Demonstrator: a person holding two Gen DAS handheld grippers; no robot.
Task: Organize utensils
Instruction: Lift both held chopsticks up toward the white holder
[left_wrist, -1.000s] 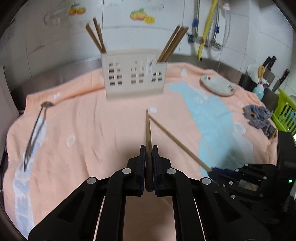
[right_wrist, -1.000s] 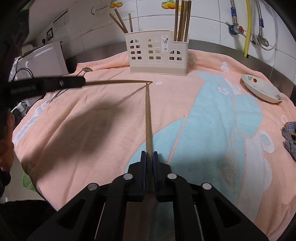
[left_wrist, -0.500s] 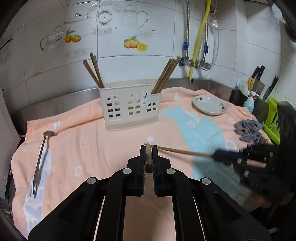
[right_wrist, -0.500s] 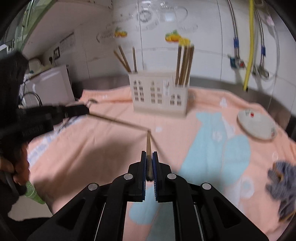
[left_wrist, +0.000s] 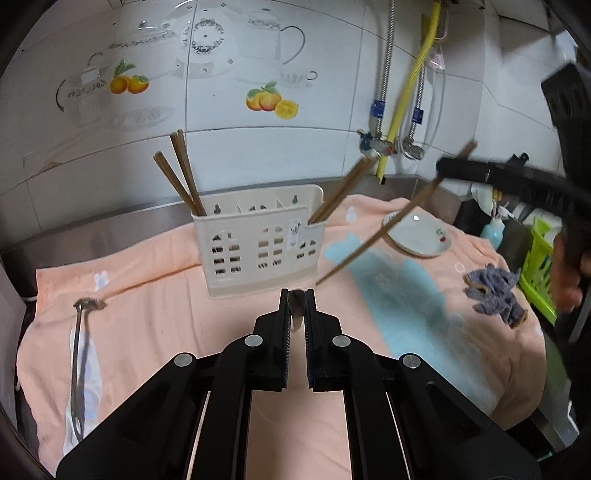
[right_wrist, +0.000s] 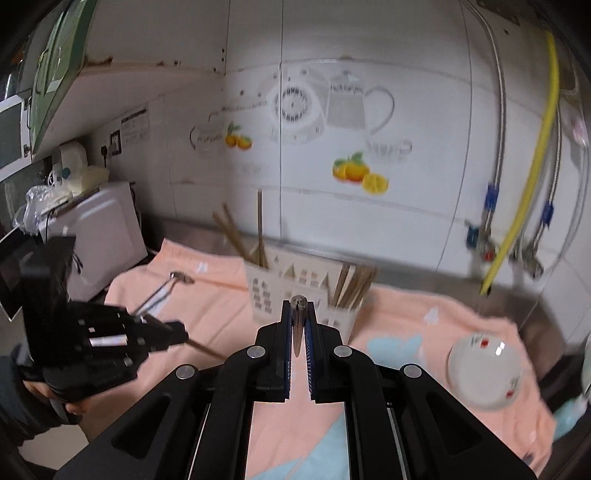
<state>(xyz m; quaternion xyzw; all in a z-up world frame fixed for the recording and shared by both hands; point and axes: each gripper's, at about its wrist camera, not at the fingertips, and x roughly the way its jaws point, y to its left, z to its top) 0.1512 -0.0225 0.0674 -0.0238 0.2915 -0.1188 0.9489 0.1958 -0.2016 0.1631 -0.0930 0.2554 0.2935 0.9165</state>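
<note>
My left gripper (left_wrist: 297, 295) is shut on a brown chopstick (left_wrist: 296, 308) that I see almost end-on, held in the air in front of the cream utensil holder (left_wrist: 258, 240). My right gripper (right_wrist: 298, 306) is shut on a second chopstick (right_wrist: 297, 325), high above the towel. In the left wrist view that right gripper (left_wrist: 441, 168) comes in from the right with its chopstick (left_wrist: 384, 225) slanting down-left. Brown chopsticks stand in the holder's left end (left_wrist: 181, 173) and right end (left_wrist: 343, 188). A metal ladle (left_wrist: 79, 350) lies on the towel at the left.
An orange and blue towel (left_wrist: 166, 295) covers the counter. On its right side are a white plate (left_wrist: 421, 236) and a grey cloth (left_wrist: 491, 291), with a green basket (left_wrist: 539, 258) beyond. A white appliance (right_wrist: 99, 229) stands at the left; pipes (right_wrist: 524, 177) run down the tiled wall.
Both grippers have risen off the towel with their chopsticks, the right one much higher. The chopsticks no longer lie on the cloth, and their tips have drawn apart.
</note>
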